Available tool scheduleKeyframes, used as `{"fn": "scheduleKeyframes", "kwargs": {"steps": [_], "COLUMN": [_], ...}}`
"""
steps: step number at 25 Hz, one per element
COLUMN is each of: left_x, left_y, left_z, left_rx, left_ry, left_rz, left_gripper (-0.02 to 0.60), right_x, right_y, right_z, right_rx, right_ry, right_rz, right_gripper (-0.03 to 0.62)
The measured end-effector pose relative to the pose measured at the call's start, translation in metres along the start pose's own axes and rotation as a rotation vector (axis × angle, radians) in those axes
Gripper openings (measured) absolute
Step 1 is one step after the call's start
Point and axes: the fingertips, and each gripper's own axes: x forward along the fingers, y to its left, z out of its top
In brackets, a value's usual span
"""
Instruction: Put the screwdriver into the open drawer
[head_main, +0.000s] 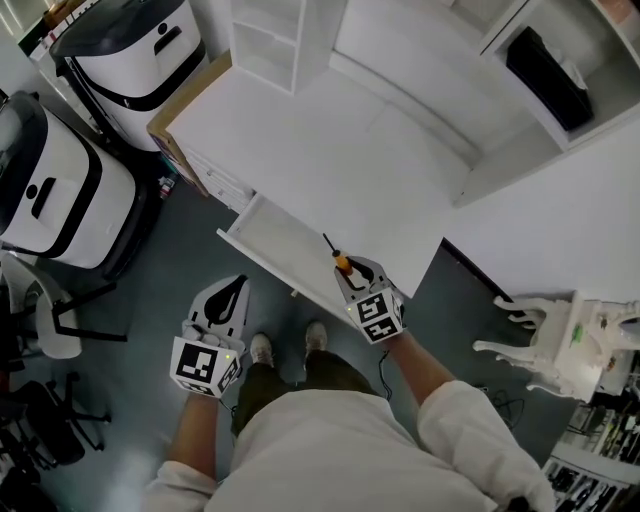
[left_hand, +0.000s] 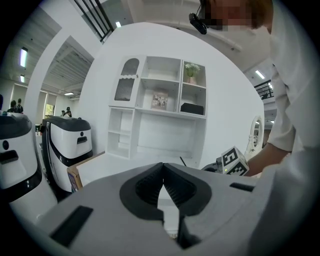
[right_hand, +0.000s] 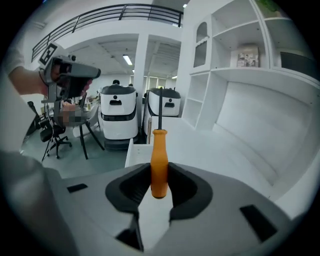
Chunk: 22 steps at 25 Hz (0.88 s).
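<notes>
Person: white sleeves, dark trousers and pale shoes (head_main: 262, 350) on a grey floor (head_main: 180, 250), nearest of all, one gripper in each hand

Left gripper (head_main: 234, 288): marker cube at its near end, held over the floor, near and left of the drawer. Its own view shows the left gripper (left_hand: 163, 169) with jaws closed tip to tip and nothing between them

Right gripper (head_main: 352, 270): marker cube at its near end, held to the right of the left gripper and slightly farther out. Its own view shows the right gripper (right_hand: 159, 176) with jaws clamped on the orange handle

Screwdriver (head_main: 341, 262): orange handle, thin dark shaft pointing away from the person. Held in the air over the right end of the open drawer, not resting on any surface. In the right gripper view the screwdriver (right_hand: 159, 160) stands upright between the jaws, handle butt low, shaft rising clear above them

Drawer (head_main: 270, 235): white, pulled out toward the person from the near edge of the bench, interior bare. Also seen beyond the handle as drawer (right_hand: 131, 149)

Bench (head_main: 340, 150): white, broad, its top bare

Cardboard box (head_main: 168, 125): brown, against the left end of the bench

Machines, two: white with black trim, on the floor to the left, one nearer (head_main: 50, 190), one farther (head_main: 135, 55)

Ornate stand (head_main: 545, 345): white, on the right, apart from the bench

Shelf unit (head_main: 275, 35): white, at the far edge of the bench, with a black box (head_main: 548, 75) in a right-hand compartment
</notes>
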Motion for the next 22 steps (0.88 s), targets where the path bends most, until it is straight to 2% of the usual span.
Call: {"fn": "scheduleKeyframes", "kwargs": {"steps": [10, 22], "left_x": [0.005, -0.002], "left_y": [0.004, 0.01], "left_z": [-0.032, -0.07], "left_rx": [-0.039, -0.091], "left_ry": [0.048, 0.115], "left_rz": [0.048, 0.114], "left_gripper": [0.005, 0.005], "right_x": [0.061, 0.123], "right_y": [0.016, 0.027], "right_z": [-0.049, -0.127], "right_rx": [-0.083, -0.098], "right_ry": [0.164, 0.36], "right_rz": [0.102, 0.19], "right_gripper": [0.115, 0.115]}}
